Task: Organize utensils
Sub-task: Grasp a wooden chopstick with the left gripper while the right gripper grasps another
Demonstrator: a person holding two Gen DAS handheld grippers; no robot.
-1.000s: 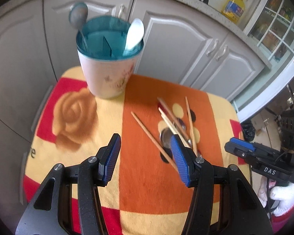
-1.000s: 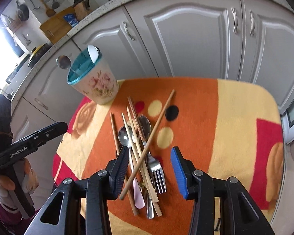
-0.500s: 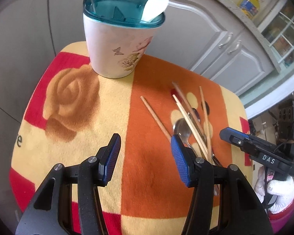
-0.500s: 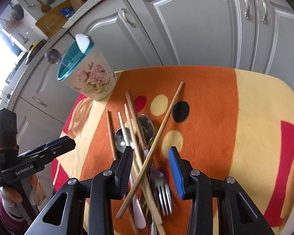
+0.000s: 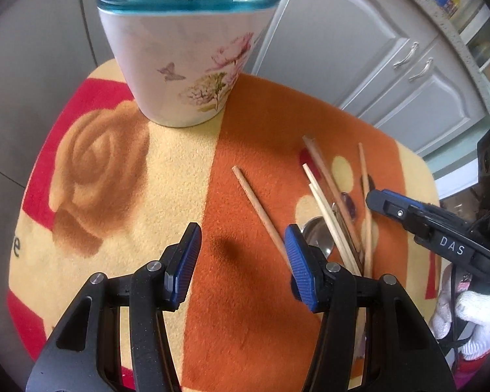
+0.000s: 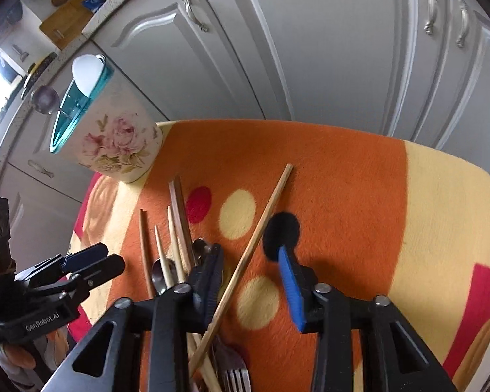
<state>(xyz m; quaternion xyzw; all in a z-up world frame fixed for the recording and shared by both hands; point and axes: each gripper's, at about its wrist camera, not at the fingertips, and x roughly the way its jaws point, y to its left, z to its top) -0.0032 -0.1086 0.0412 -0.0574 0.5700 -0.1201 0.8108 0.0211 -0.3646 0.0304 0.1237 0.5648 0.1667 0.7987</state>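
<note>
Right wrist view showed the right gripper (image 6: 251, 281) open astride a slanting chopstick (image 6: 261, 228) at lower centre; the left gripper (image 5: 241, 258) gaped empty.

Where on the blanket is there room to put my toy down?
The yellow patch with the rose print, between the flowered cup and the left tool, is bare. So is the yellow stretch right of the black dot. It is crowded at the chopsticks-and-spoons pile.

Chopsticks (image 6: 261, 232) lie on the cloth (image 6: 359, 196), right of the holder (image 6: 114, 137).
</note>
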